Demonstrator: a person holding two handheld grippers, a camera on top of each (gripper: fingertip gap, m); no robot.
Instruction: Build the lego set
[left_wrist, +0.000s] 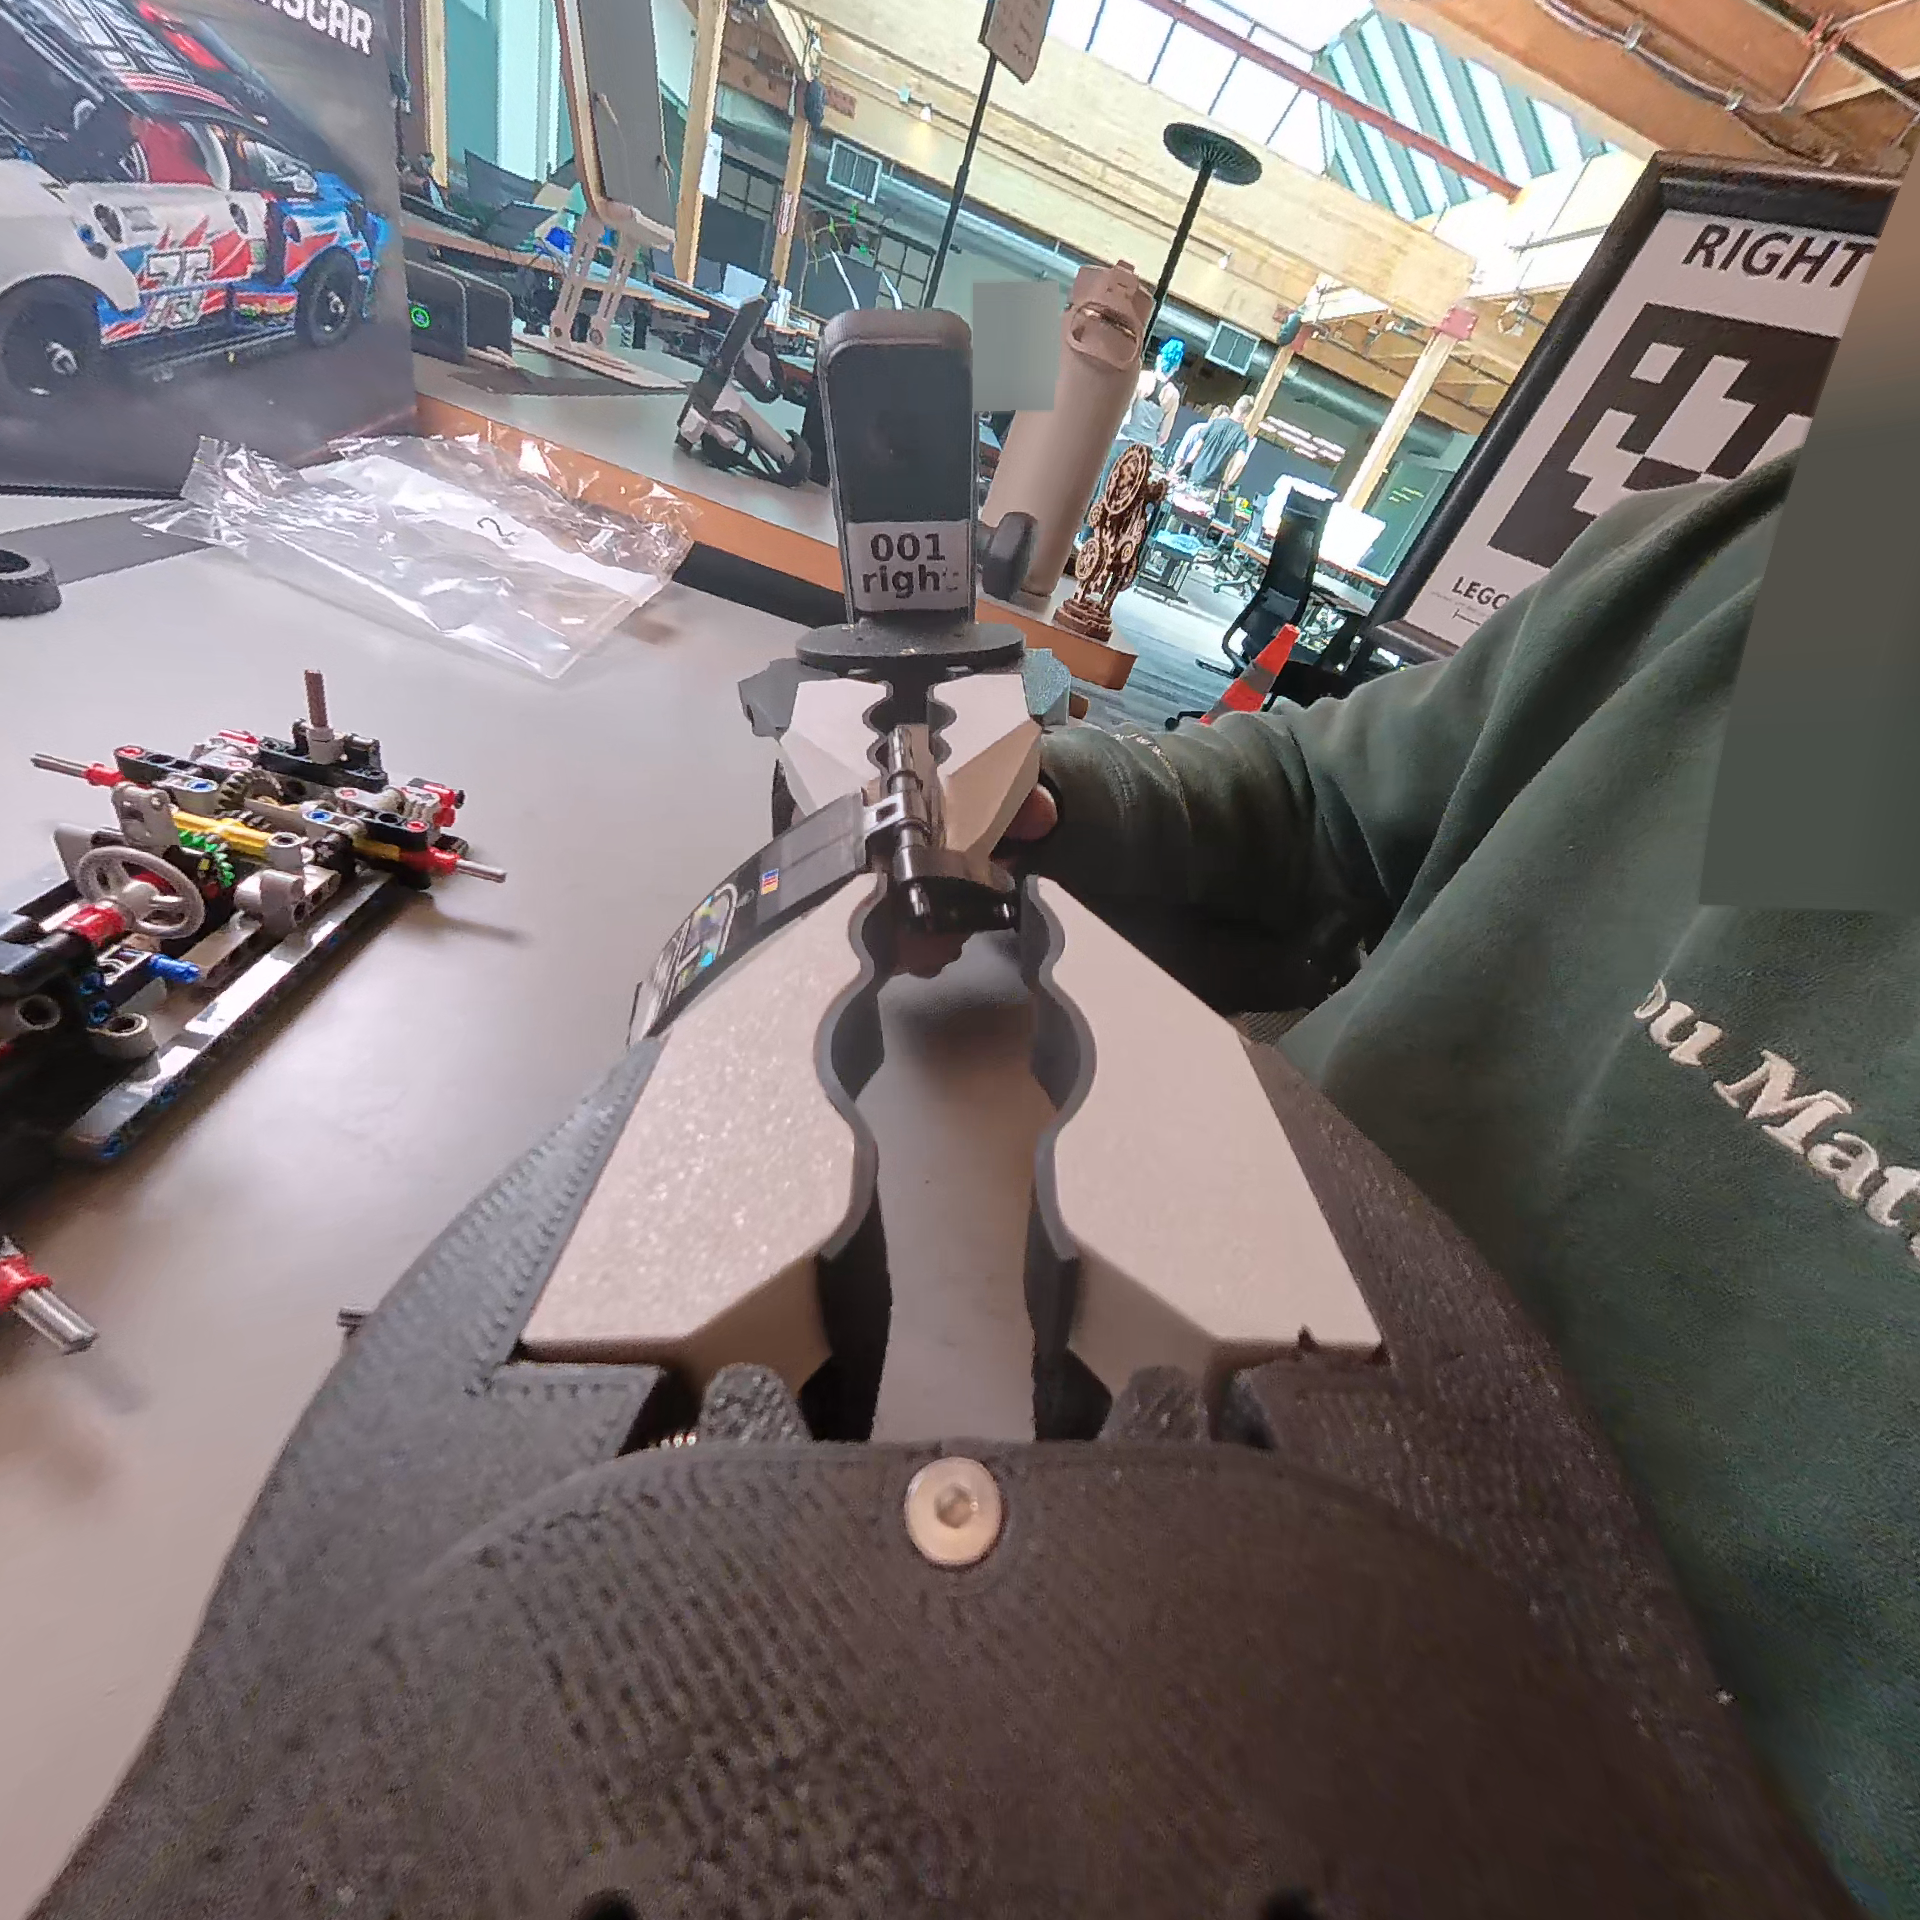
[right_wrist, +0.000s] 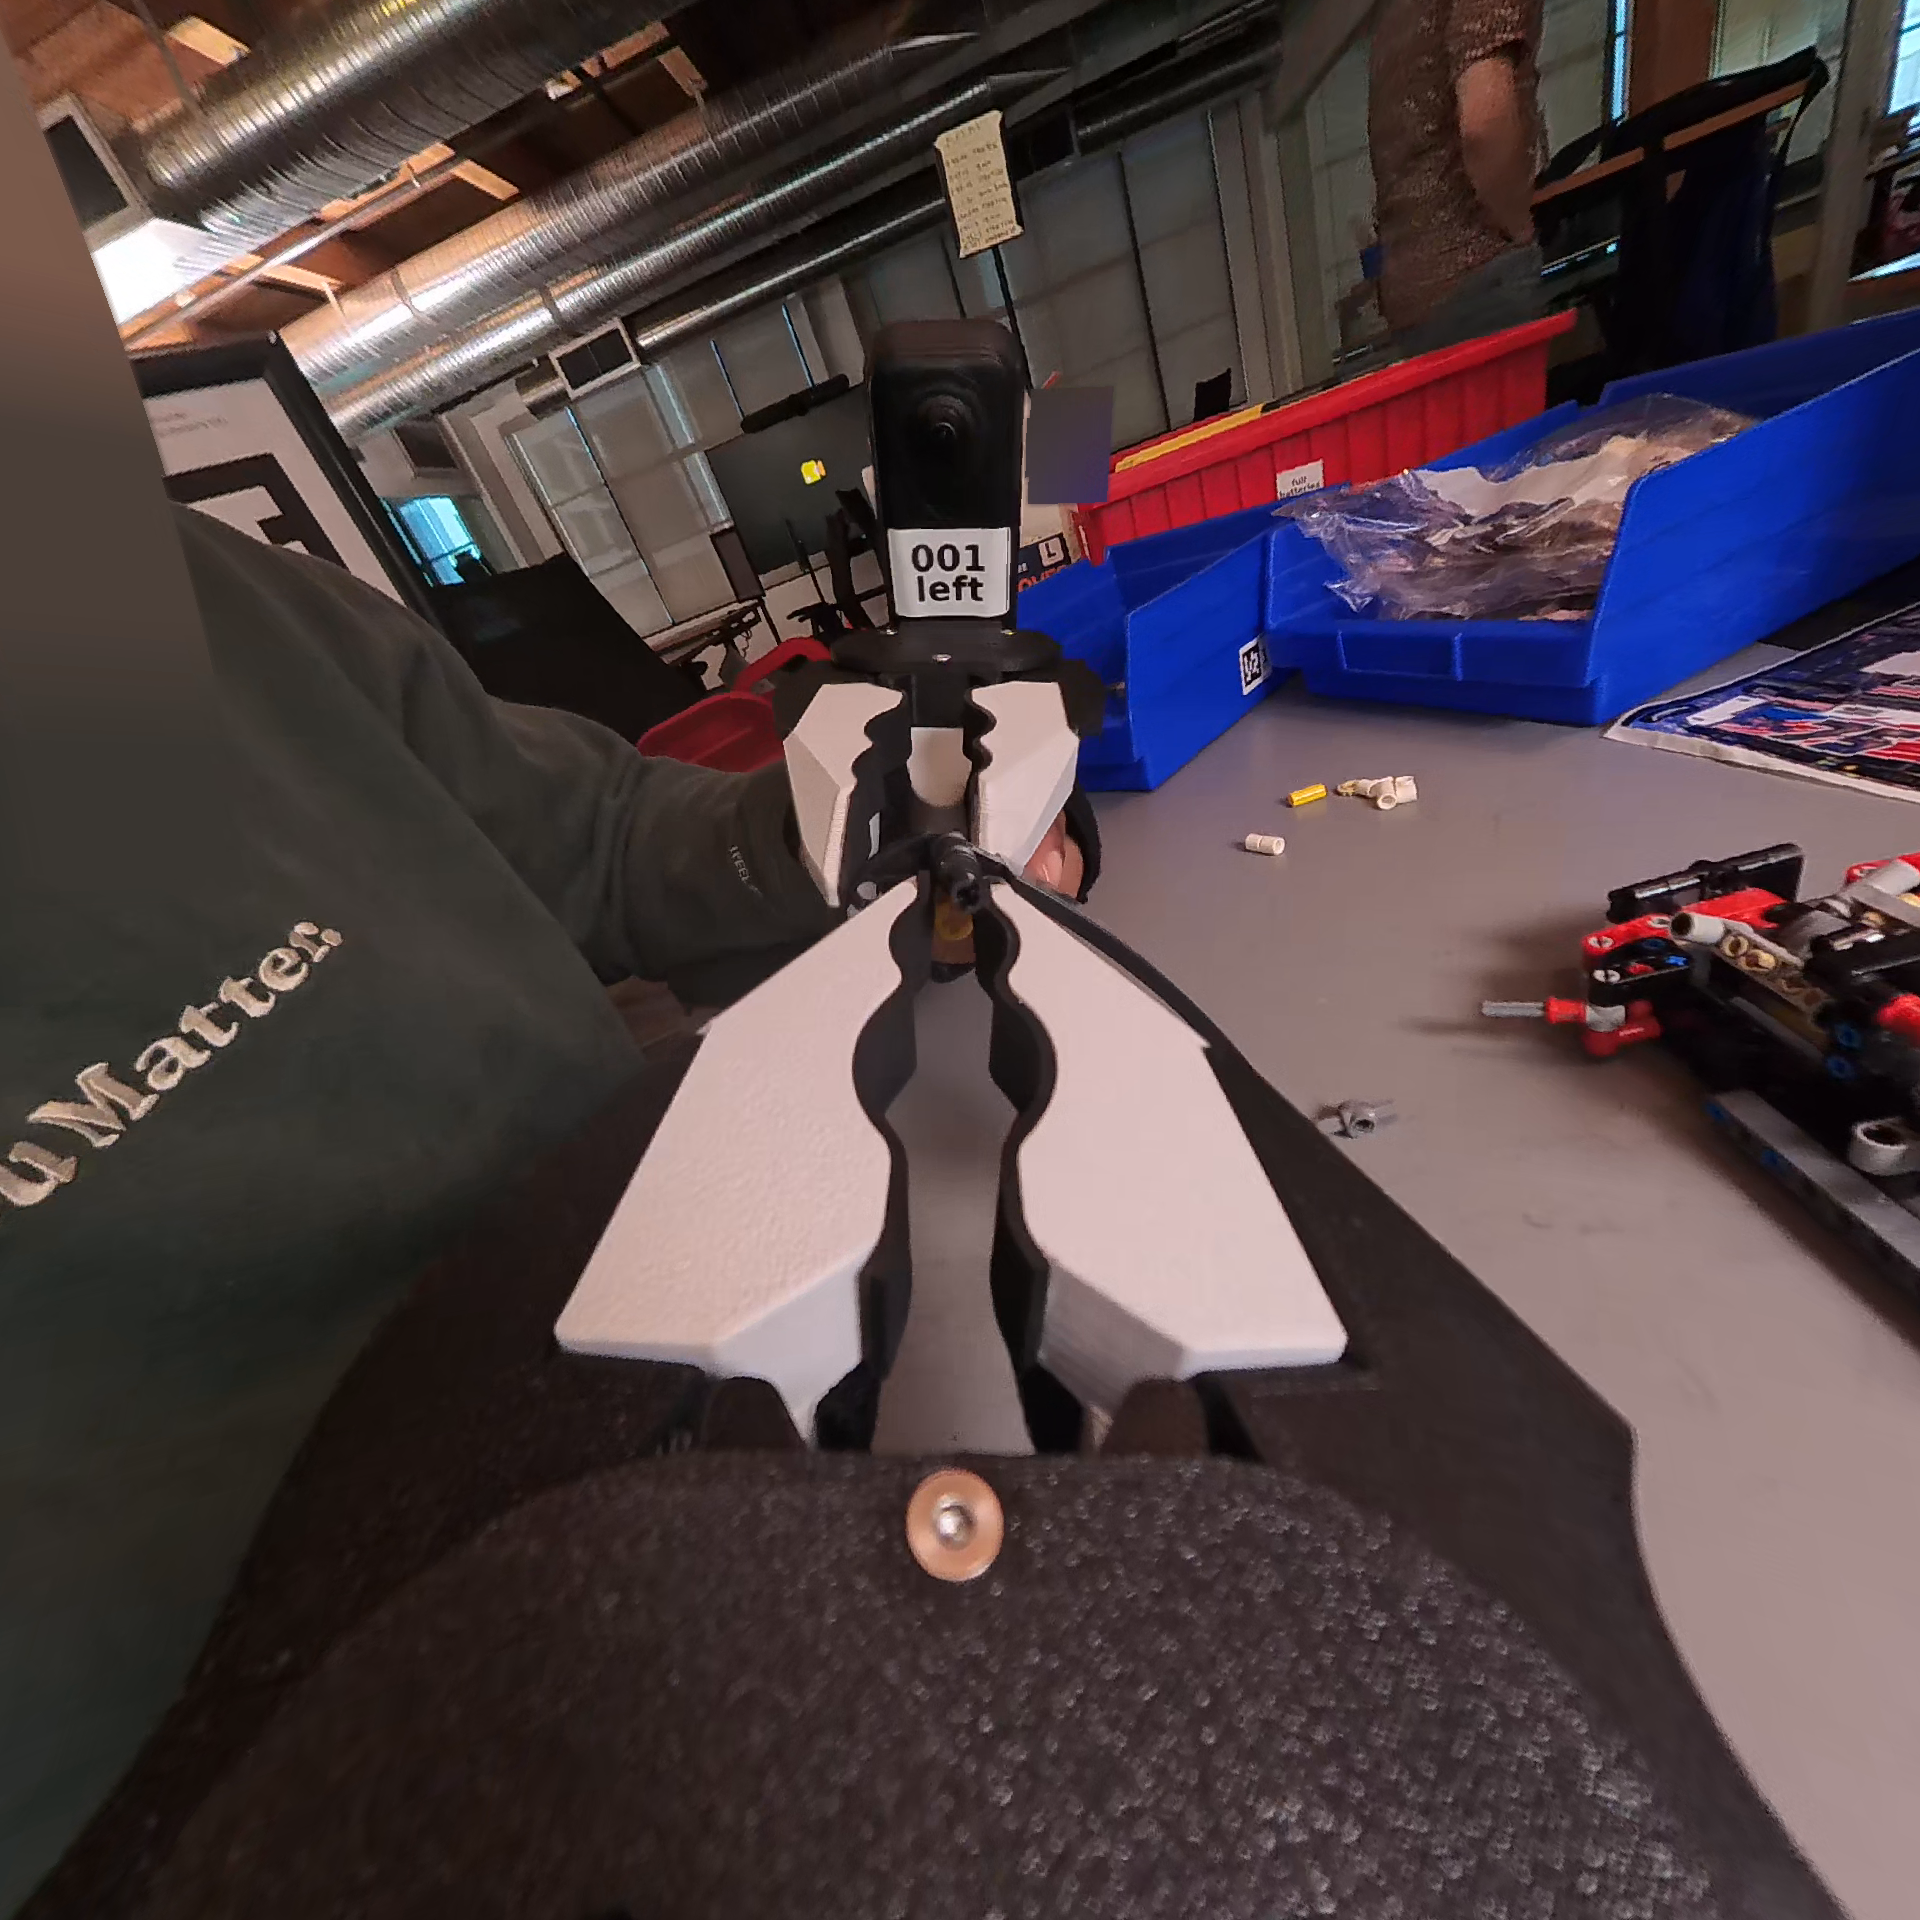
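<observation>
My two grippers meet tip to tip above the grey table (left_wrist: 468, 1039). Between them is a small sub-assembly: a grey axle part (left_wrist: 907, 795), a black end piece (left_wrist: 966, 906) and a long black stickered panel (left_wrist: 727, 914) sticking out to the left. My left gripper (left_wrist: 945, 904) is shut on the black end. My right gripper (left_wrist: 904, 748) faces it and is shut on the grey part. In the right wrist view my right gripper (right_wrist: 954, 883) holds a black pin (right_wrist: 958, 862) against the left gripper (right_wrist: 935, 769). The part-built lego chassis (left_wrist: 208, 883) lies on the table; it also shows in the right wrist view (right_wrist: 1787, 997).
A clear plastic bag (left_wrist: 416, 540), the set's box (left_wrist: 187, 208) and a tyre (left_wrist: 26, 582) are at the back left. Blue bins (right_wrist: 1558, 644), a red bin (right_wrist: 1351, 436), a printed sheet (right_wrist: 1787, 717) and loose small pieces (right_wrist: 1306, 796) lie beyond the chassis. A green sleeve (left_wrist: 1247, 831) is close. Less than 4 cm separates the two grippers' tips.
</observation>
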